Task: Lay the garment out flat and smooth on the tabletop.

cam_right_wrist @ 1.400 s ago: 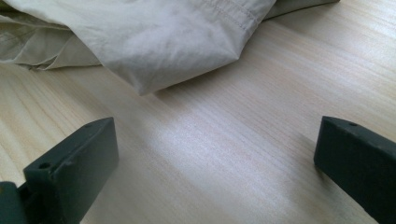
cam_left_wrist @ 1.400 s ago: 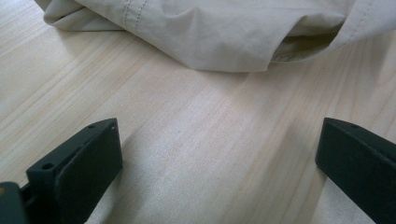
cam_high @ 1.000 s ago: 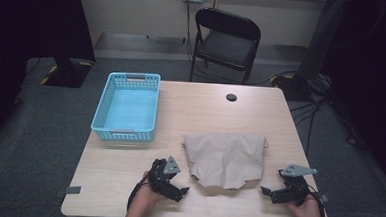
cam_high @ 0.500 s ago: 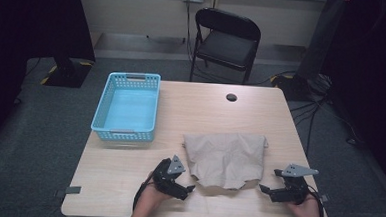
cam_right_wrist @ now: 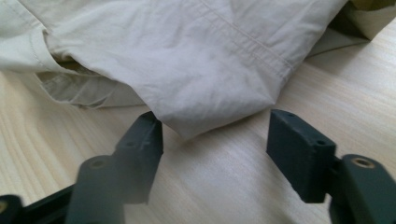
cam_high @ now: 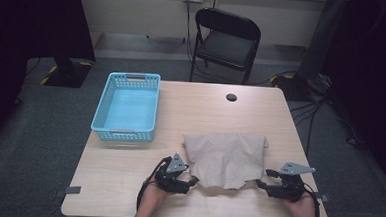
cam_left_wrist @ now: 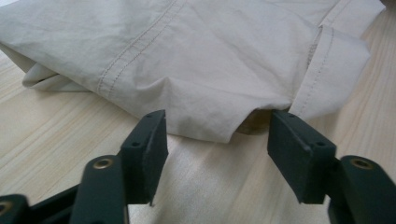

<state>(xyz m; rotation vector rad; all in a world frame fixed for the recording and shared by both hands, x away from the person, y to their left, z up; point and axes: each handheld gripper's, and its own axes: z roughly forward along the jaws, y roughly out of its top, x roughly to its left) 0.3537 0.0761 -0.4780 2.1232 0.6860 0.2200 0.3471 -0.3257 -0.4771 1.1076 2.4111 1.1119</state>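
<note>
Both grippers have edged up to the beige garment since a second ago, their jaws just closing. Left gripper and right gripper stand open, each bracketing a near corner, pads not yet pressing. No label or writing is legible on the cloth.

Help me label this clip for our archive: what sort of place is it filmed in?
Probably an office-like room set up as a work or test area, not a home: grey carpet floor, a plain wooden table with a cable hole, a black folding chair by the wall, and loose cables on the floor.
</note>
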